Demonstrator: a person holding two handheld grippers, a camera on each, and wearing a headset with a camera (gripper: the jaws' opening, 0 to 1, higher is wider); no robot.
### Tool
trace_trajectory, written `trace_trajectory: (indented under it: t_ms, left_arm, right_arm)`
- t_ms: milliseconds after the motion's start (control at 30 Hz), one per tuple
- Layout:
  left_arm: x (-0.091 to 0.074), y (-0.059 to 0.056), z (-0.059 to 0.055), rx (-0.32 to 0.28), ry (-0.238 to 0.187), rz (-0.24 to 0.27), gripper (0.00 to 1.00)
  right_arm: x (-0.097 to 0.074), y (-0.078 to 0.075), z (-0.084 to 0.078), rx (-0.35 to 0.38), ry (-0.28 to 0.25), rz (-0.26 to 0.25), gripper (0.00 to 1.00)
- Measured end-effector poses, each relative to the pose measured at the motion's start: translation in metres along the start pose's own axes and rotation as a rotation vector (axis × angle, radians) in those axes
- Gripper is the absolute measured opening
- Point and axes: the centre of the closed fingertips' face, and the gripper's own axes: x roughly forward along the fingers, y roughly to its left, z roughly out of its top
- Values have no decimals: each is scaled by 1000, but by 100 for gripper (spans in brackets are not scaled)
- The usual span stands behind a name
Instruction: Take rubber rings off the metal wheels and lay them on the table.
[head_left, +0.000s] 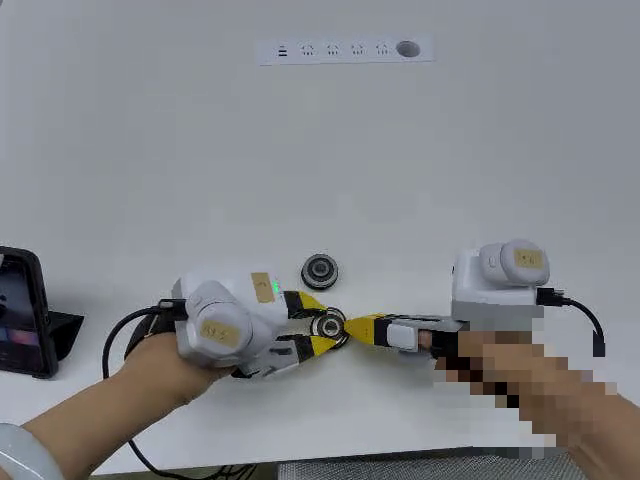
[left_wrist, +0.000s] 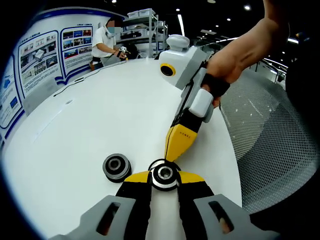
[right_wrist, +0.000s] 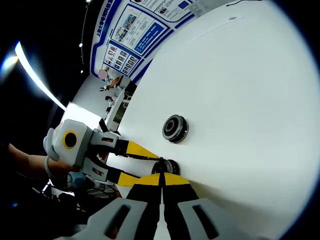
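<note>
Rubber ring (head_left: 327, 314), black, sits around the rim of a small metal wheel (head_left: 327, 326) that the left gripper (head_left: 323, 325) holds just above the white tabletop (head_left: 300, 150), near its front edge. The left tongs are closed on this wheel, one yellow tip on each side of it. In the left gripper view the wheel (left_wrist: 165, 175) faces the camera, its bright hub in the middle and the dark ring around it, clamped between the tips of the left gripper (left_wrist: 165, 177).

The right gripper (head_left: 352, 328) comes in from the opposite side. Its tongs are pressed together into one yellow wedge, and the point touches the rim of the held wheel. In the right gripper view the tips of the right gripper (right_wrist: 162, 176) meet with only a thin line between them, right at the wheel (right_wrist: 166, 165). Whether they nip any of the ring cannot be told.

A second wheel (head_left: 320, 270) with its own black ring lies flat on the tabletop just behind the held one, apart from both grippers.

A white power strip (head_left: 345, 48) lies at the far side of the tabletop. A dark screen on a stand (head_left: 20, 310) stands at the left edge.
</note>
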Motion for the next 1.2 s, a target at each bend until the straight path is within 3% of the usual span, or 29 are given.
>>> trace_trajectory:
  t_ms: [833,1200]
  left_arm:
    - [-11,1,-3,-1,-45,63,42]
    - [-15,2,-5,-22,-60,82,50]
  right_arm:
    - [-2,18,2,11,-18,50,2]
    - [-13,23,6,25,-53,62,2]
